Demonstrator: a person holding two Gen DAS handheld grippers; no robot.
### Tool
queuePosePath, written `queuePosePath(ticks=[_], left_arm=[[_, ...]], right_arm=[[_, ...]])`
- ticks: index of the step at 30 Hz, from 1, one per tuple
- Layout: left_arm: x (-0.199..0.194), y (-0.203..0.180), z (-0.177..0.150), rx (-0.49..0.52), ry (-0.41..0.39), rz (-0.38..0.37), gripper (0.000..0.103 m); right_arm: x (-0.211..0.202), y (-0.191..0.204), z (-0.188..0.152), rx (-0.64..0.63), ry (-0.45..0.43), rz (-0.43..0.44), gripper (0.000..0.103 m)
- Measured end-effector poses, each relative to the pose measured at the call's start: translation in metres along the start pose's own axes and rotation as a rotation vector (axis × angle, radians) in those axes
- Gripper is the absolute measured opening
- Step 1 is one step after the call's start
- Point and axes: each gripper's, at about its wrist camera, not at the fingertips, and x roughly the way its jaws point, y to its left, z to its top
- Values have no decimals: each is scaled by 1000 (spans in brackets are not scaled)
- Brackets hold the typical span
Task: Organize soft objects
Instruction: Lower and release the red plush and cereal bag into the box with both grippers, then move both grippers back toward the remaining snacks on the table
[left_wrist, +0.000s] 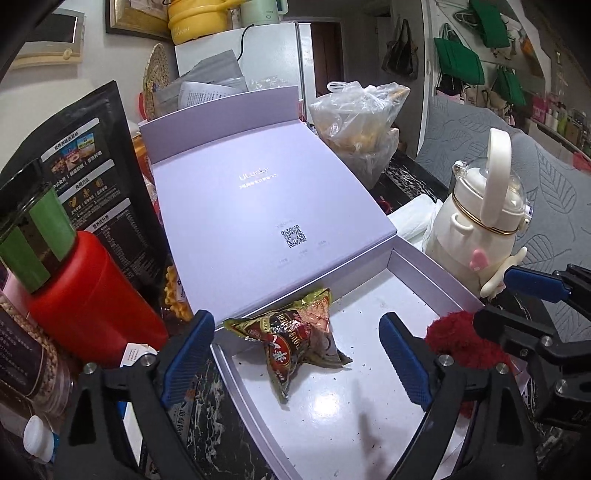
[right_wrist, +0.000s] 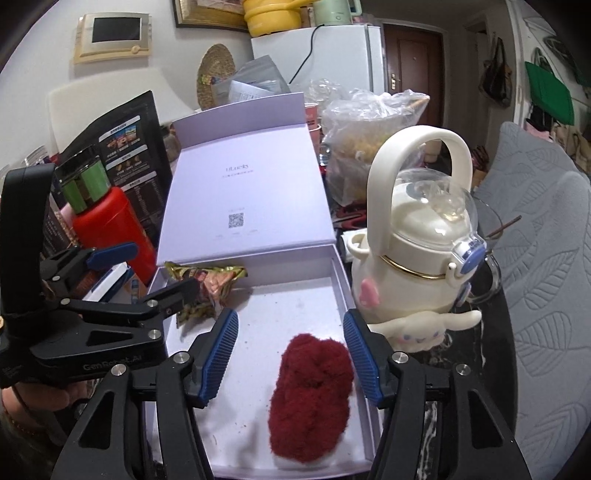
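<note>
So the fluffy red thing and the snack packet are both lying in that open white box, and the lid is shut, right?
Not quite. The fluffy red thing and the snack packet do both lie in the white box, but its lid is not shut: it stands folded open behind the box. Both wrist views show that.

"ulucky" on box lid (left_wrist: 258, 184), "genrobot.ai" on left gripper (right_wrist: 159, 273)
</note>
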Motion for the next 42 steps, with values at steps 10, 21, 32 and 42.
queuePosePath(ticks=[10, 21, 32, 42], left_arm=[[-9, -1, 2, 12, 4, 6, 92], [-74, 0, -2, -5, -89, 27, 92], [-95, -18, -33, 26, -53, -9, 92], [-117, -27, -48, 31, -56, -20, 92]], right_arm=[[-12, 4, 2, -21, -6, -23, 60], [-70, 10, -4, -14, -99, -52, 71], [-91, 21, -30, -16, -76, -64, 72], [-110, 23, -50, -8, -75, -70, 72]])
